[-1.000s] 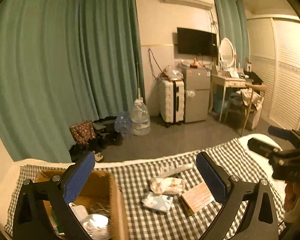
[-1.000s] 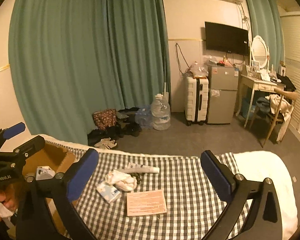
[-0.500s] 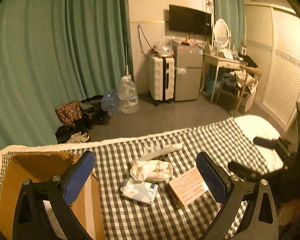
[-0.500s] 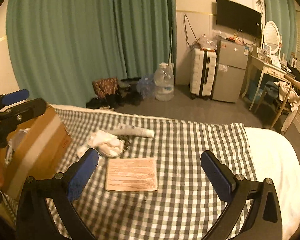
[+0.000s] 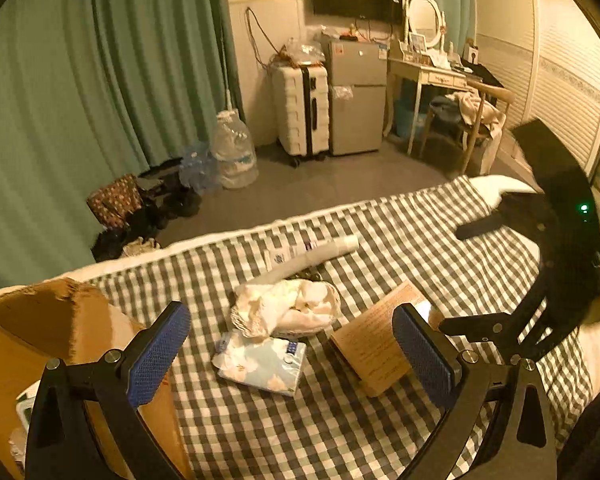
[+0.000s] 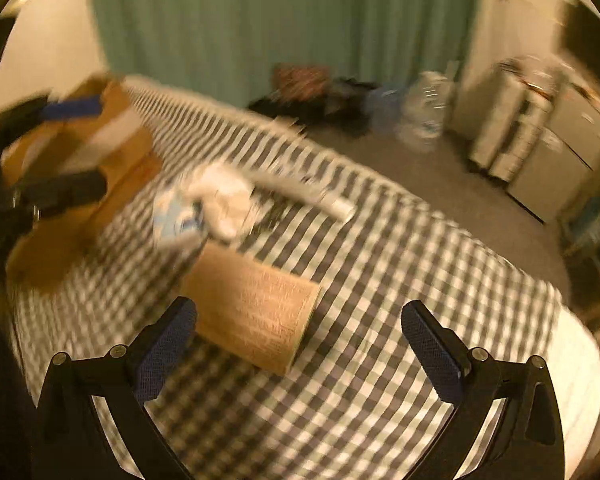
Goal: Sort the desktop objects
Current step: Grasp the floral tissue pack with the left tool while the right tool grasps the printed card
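Note:
On the checked tablecloth (image 5: 400, 232) lie a flat tan booklet (image 5: 374, 340) (image 6: 256, 306), a crumpled white cloth (image 5: 286, 308) (image 6: 222, 200), a floral tissue pack (image 5: 262, 364) (image 6: 172, 216) and a white tube (image 5: 312, 256) (image 6: 304, 194). A cardboard box (image 5: 60, 328) (image 6: 72, 184) stands at the left. My left gripper (image 5: 292, 360) is open above the tissue pack. My right gripper (image 6: 300, 356) is open and empty just over the booklet; it also shows in the left wrist view (image 5: 548, 264). The right wrist view is blurred.
Beyond the table's far edge lies grey floor with a water jug (image 5: 234, 152), bags (image 5: 116, 204), a white suitcase (image 5: 302, 112), a small fridge (image 5: 356, 100) and a dressing table with a chair (image 5: 460, 92). Green curtains hang behind.
Both grippers have dropped lower and tipped down toward the table. The right gripper has swung quickly down over the booklet. Both stay open and empty.

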Action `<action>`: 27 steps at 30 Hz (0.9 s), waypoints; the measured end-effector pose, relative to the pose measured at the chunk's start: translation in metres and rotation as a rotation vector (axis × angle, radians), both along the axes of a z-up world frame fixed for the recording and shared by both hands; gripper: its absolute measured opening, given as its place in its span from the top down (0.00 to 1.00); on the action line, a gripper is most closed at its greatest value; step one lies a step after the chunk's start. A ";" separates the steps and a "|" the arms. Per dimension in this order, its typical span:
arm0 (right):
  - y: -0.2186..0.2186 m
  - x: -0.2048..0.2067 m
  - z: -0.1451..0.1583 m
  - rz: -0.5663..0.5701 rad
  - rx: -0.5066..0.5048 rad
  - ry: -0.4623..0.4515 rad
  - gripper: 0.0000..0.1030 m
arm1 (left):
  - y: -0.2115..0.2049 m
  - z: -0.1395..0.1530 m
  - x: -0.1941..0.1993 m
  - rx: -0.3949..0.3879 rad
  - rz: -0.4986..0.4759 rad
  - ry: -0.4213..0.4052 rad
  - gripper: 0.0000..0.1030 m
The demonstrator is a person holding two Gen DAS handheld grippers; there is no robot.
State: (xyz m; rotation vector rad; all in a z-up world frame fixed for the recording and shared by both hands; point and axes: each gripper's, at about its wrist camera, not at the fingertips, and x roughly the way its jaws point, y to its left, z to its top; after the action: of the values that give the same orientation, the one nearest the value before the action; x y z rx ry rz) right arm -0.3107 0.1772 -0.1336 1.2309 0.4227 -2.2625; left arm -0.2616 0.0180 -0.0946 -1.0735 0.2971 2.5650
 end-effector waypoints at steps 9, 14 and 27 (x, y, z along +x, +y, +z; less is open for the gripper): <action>-0.037 -0.009 -0.036 0.533 0.172 -0.032 0.00 | 0.006 -0.033 -0.011 -0.065 -0.024 -0.101 0.00; -0.069 -0.006 -0.066 0.725 0.252 -0.063 0.02 | 0.000 -0.052 -0.020 -0.069 0.003 -0.147 0.00; -0.024 -0.054 -0.065 0.198 0.346 0.011 0.21 | 0.000 -0.108 -0.042 -0.114 0.116 -0.235 0.00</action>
State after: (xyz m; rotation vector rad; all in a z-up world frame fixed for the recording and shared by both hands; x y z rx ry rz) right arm -0.3650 0.1534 -0.1985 1.2758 0.9286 -2.0837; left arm -0.3035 0.0179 -0.2027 -1.4593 0.3324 2.5119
